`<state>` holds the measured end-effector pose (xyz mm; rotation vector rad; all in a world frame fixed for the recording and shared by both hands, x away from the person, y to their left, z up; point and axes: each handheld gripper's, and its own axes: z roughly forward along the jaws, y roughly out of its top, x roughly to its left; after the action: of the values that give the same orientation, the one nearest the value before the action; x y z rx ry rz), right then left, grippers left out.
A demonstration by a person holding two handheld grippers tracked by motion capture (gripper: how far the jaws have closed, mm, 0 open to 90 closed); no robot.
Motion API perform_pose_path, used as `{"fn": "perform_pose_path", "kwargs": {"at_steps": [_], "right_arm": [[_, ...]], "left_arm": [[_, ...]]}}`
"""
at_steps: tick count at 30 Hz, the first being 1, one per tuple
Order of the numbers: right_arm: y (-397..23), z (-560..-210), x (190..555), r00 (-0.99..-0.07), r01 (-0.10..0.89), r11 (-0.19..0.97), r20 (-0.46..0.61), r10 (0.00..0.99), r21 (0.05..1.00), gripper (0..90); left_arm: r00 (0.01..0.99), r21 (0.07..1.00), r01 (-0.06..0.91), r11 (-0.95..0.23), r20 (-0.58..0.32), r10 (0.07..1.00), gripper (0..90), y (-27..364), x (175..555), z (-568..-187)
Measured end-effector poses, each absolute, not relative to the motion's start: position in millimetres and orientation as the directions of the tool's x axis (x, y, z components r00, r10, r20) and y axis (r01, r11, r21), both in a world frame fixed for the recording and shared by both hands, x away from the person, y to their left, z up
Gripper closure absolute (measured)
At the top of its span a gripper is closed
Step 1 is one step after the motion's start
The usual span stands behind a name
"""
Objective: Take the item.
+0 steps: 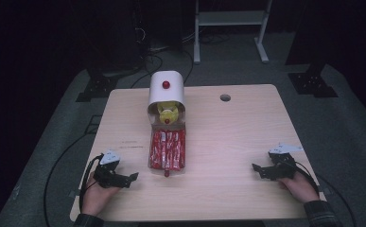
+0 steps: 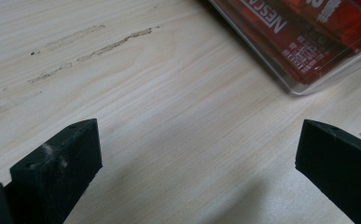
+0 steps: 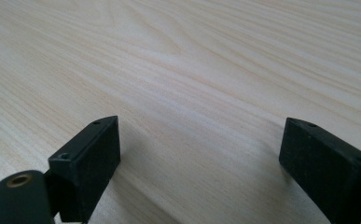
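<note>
Red sachets point(image 1: 167, 149) fill one tray point(image 1: 167, 171); left claw point(image 1: 134, 176) and right claw point(image 1: 255, 166) gape empty.

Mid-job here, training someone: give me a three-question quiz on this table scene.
1. True or false: the left gripper holds the clear plastic tray of red sachets.
2. What sits at the far end of that tray? A) white dome-shaped box with a red knob B) blue bowl
3. The right gripper has its jaws ____.

Key: 1 false, both grippers rest open on the pale wooden table; 2 A; 3 open.
</note>
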<state>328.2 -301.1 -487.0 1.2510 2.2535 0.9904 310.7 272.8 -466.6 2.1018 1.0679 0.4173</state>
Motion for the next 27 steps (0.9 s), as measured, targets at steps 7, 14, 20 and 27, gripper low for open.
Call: {"fn": "perform_pose_path", "kwargs": {"at_steps": [7,14,20,27], "right_arm": [[-301,-487,328,-0.533,0.58,0.356,0.01,0.846,0.733,11.3],[-301,-487,328,-0.533,0.58,0.356,0.01,0.846,0.733,11.3],[-301,-487,328,-0.533,0.58,0.356,0.01,0.846,0.733,11.3],[-301,-487,328,-0.533,0.58,0.356,0.01,0.846,0.733,11.3]], "left_arm": [[0.613,0.738,0.551,-0.389,-0.041,0.789,0.0,268,310,-461],[0.619,0.74,0.546,-0.393,-0.04,0.784,0.0,265,313,-457],[0.621,0.751,0.537,-0.383,-0.044,0.783,0.0,263,315,-453],[0.624,0.759,0.53,-0.379,-0.047,0.78,0.0,262,316,-449]]}}
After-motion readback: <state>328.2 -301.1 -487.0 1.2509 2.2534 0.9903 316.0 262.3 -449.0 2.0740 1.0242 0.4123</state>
